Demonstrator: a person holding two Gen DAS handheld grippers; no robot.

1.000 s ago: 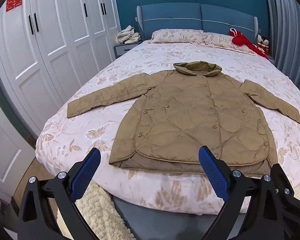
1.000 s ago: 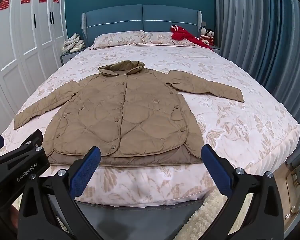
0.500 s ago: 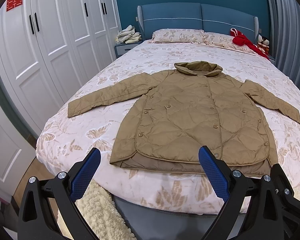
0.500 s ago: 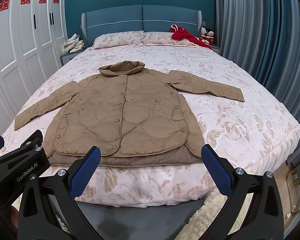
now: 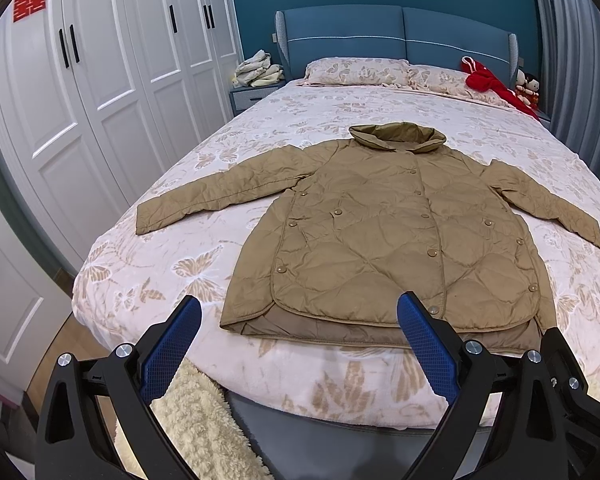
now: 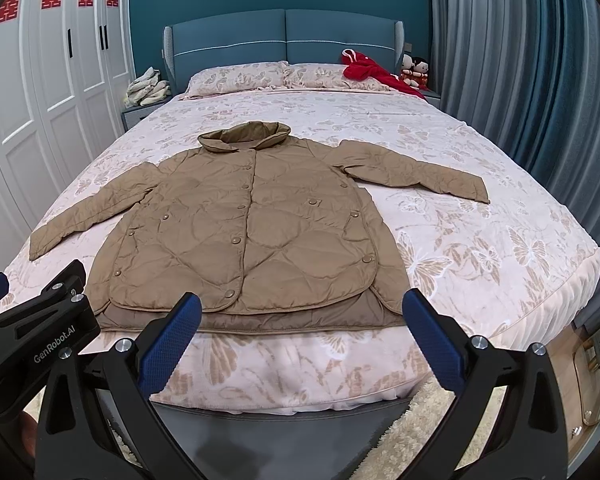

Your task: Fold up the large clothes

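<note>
So nothing has shifted: my left tongs (image 5: 298,320) and right tongs (image 6: 302,316) hang wide open and empty, the quilted jacket (image 6: 244,232) still unfolded.

The right tongs' left pad (image 6: 171,344) covers part of the jacket (image 6: 240,232) hem. The left tongs (image 6: 32,320) are cut off by the right view's left edge. The dolls (image 6: 415,69) beside the headboard are too small to resolve. The rug (image 5: 204,424) is largely hidden behind the left tongs' frame.
</note>
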